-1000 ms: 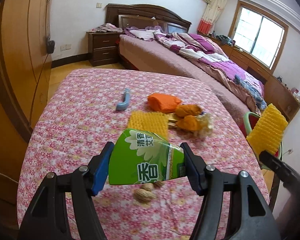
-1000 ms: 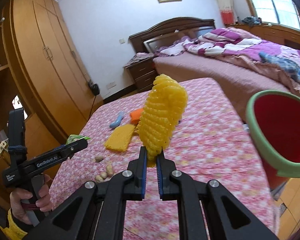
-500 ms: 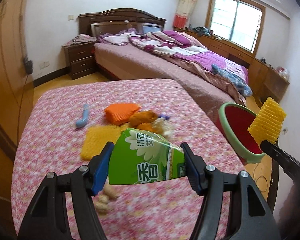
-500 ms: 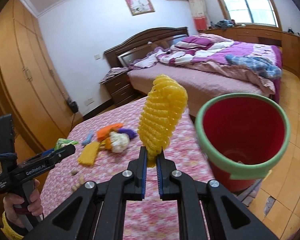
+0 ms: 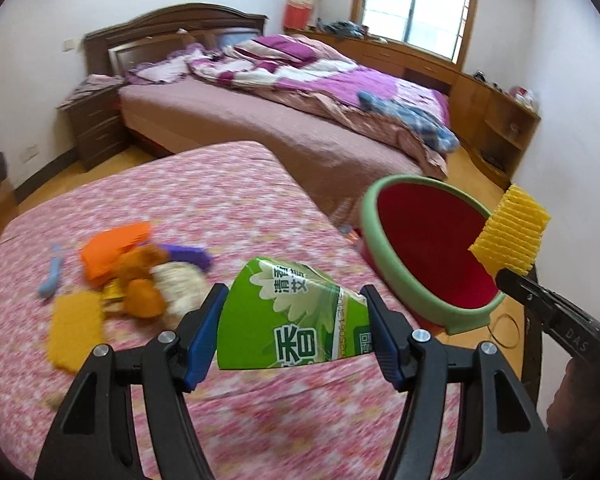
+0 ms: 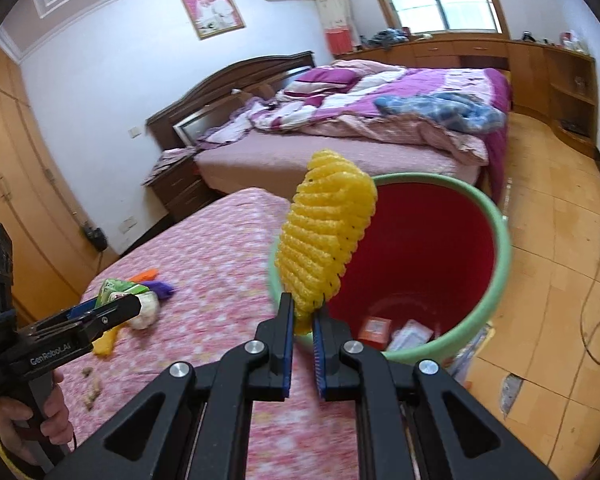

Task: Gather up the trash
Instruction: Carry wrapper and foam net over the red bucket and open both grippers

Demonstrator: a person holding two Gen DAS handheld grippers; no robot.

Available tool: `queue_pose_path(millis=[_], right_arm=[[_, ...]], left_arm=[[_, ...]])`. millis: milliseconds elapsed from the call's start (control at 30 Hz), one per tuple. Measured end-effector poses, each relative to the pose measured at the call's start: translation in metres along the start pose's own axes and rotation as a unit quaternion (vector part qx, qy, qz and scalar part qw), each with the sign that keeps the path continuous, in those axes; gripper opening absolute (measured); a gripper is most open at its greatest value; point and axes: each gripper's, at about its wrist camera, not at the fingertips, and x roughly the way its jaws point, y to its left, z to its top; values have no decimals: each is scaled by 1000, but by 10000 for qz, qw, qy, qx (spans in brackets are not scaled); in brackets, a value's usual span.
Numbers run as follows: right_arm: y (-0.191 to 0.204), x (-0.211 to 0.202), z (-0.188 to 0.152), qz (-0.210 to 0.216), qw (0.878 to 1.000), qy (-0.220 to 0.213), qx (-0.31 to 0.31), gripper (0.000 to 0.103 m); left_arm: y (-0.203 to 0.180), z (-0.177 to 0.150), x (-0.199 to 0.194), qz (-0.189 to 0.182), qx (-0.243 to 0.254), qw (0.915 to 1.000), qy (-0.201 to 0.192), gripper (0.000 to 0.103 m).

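Left wrist view shows a table (image 5: 228,200) with a pink flowered cloth, and behind it a large bed (image 5: 300,120) with purple bedding. At the right edge of the table stands a red bucket (image 5: 428,248) with a green rim; in the right wrist view some small boxes lie at its bottom. On the left part of the table a pile of trash (image 5: 140,272) remains: orange, purple and whitish pieces, with a flat yellow foam piece (image 5: 74,328) near it and a blue object (image 5: 52,272) to the far left. The left claw (image 5: 294,324) holds a green wrapper (image 5: 296,320) between its blue pads, above the table. The right claw (image 6: 302,330) is closed narrowly on the bottom of a yellow foam net (image 6: 324,240), which stands upright in front of the bucket opening. A hand (image 6: 28,416) grips the left claw's handle.
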Motion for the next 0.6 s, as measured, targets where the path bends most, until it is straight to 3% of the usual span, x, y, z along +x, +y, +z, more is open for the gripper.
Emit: queue_pose_path(millis=[267,467,500,600], right_arm=[[-36,26,1,-271,9989,292,239,11],[-54,33,3,-264,9984,252,420,14],[-56,32,3,-250,9985,238,431,16],[-64,27,2,-249,9981,131,544,36]], left_arm=[[-48,20,48,-492,344,9980,208,67],[-80,30,67,-753,661,9947,222,67],[-86,32,71,-804,707,9940,232,67],[-97,35,78,-912,811,9922,242,67]])
